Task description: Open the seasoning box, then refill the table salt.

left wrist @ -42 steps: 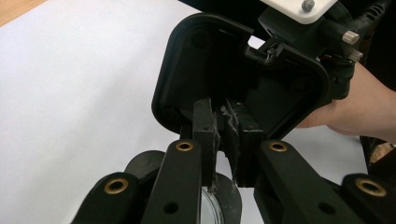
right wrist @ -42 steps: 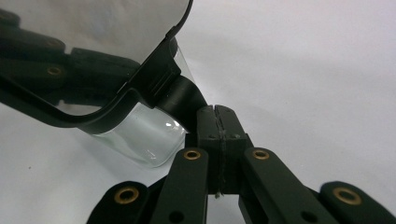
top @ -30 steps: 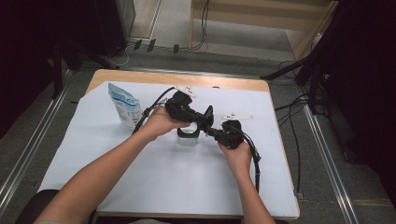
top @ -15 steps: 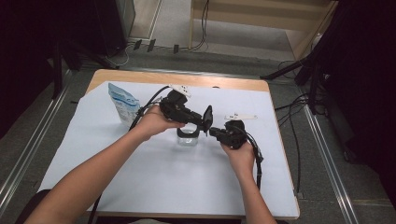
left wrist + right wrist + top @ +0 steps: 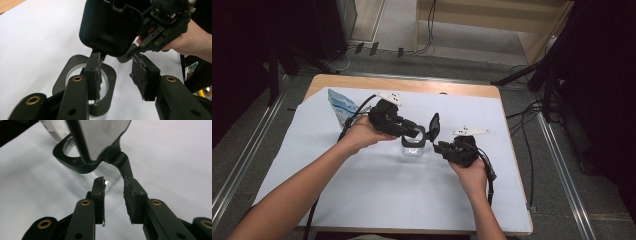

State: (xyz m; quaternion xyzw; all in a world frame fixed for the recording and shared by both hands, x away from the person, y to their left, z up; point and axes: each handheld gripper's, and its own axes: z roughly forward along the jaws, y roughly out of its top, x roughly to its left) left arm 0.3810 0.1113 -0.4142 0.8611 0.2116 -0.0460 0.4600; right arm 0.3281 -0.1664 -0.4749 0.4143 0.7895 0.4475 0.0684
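Jaws of both the left gripper and right gripper have just been opening, apparently gripping nothing, beside the jar mid-desk with lid flipped up; withdraw gently, avoiding that lid.

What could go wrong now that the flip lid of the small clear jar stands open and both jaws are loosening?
1. The lid stands upright on its hinge. With both grippers' jaws just opening and nothing between them, it may fall shut.
2. The jar is small and stands free on the white sheet. The left gripper sits close over its rim, so pulling away could tip it.
3. The right gripper is near the hinge and could catch it.
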